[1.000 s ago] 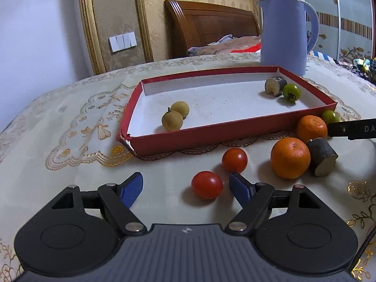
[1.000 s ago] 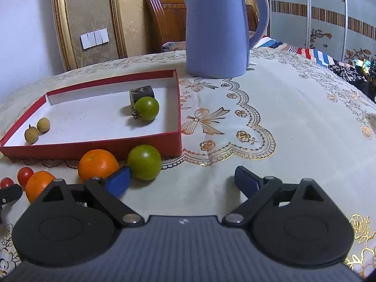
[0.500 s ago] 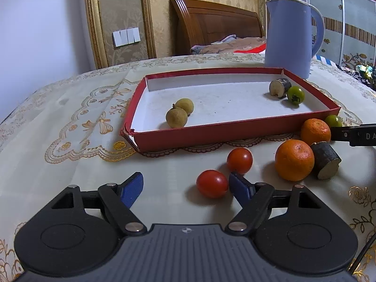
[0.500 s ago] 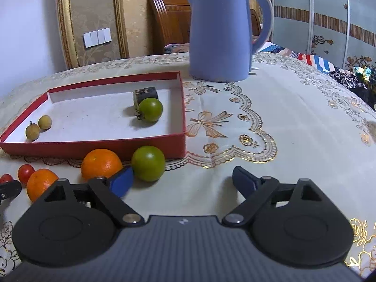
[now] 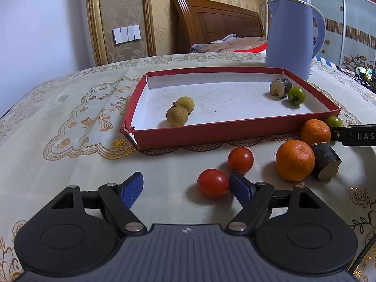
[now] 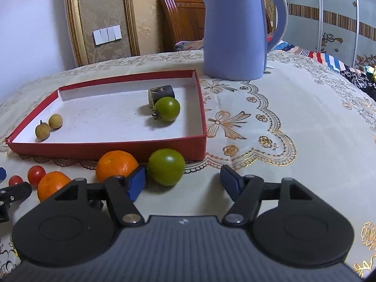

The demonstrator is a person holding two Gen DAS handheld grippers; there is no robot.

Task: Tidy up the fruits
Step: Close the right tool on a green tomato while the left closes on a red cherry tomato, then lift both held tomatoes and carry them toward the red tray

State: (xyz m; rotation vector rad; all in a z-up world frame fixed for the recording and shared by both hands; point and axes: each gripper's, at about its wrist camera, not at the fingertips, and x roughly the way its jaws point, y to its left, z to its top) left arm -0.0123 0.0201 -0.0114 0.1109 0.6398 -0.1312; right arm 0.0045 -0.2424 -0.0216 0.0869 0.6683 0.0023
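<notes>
Fruits lie around the red tray (image 5: pixel 235 131); my left hand-held gripper (image 5: pixel 188 185) gapes beside a red tomato (image 5: pixel 212 183), my right hand-held gripper (image 6: pixel 183 181) gapes around a green tomato (image 6: pixel 166 166).

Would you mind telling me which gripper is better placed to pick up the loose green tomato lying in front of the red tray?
Right. The open right gripper has the green tomato beside its left fingertip; the left gripper sits by the red cherry tomatoes.

Background stuff: a blue kettle (image 6: pixel 237 28) sits on the desk (image 6: pixel 305 122) with its embroidered cloth, a wooden headboard (image 5: pixel 216 23) behind, and white wall switches (image 5: pixel 127 34) nearby.
</notes>
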